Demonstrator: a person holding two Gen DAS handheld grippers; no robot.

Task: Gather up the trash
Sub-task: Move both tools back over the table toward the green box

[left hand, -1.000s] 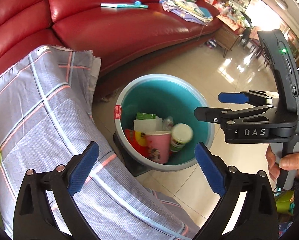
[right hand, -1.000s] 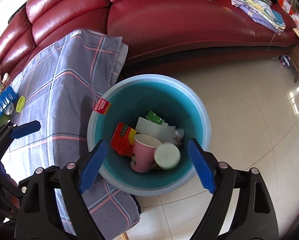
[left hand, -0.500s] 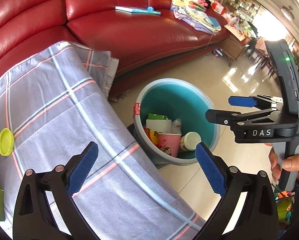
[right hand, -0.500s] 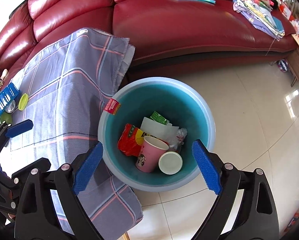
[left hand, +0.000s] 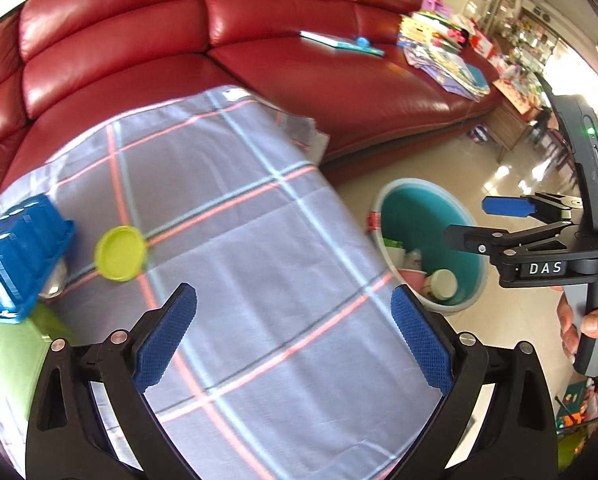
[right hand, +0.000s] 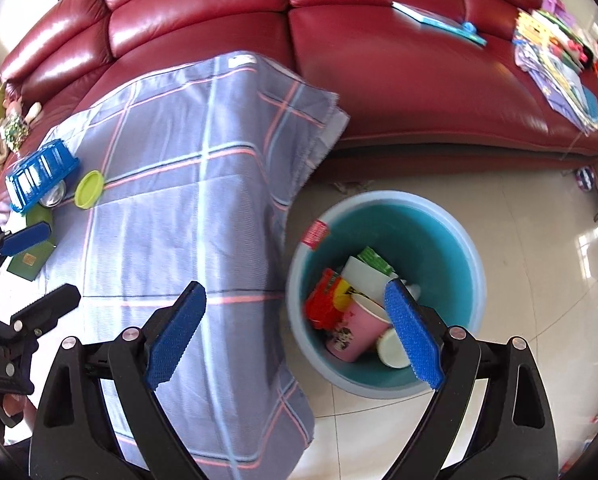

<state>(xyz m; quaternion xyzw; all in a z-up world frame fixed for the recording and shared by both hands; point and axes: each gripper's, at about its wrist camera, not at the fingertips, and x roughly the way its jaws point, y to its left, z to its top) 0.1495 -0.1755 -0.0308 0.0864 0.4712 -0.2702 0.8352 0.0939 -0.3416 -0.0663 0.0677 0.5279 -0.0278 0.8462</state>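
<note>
both views have swung from the teal bin [right hand: 383, 294] toward the plaid-covered table [left hand: 259, 264]. left gripper [left hand: 295, 336] and right gripper [right hand: 295, 332] hang with jaws spread, nothing between them. yellow-green lid [left hand: 120, 253] lies flat far left, beside the blue basket [left hand: 17, 256]: likely light, stiff, slick; pinch across its rim. cloth may bunch. bin stands off the table's right edge, open floor around.

Red leather sofa [right hand: 379, 80], plaid cloth [right hand: 179, 200] over table, book [right hand: 439, 20], tiled floor [right hand: 539, 240]
</note>
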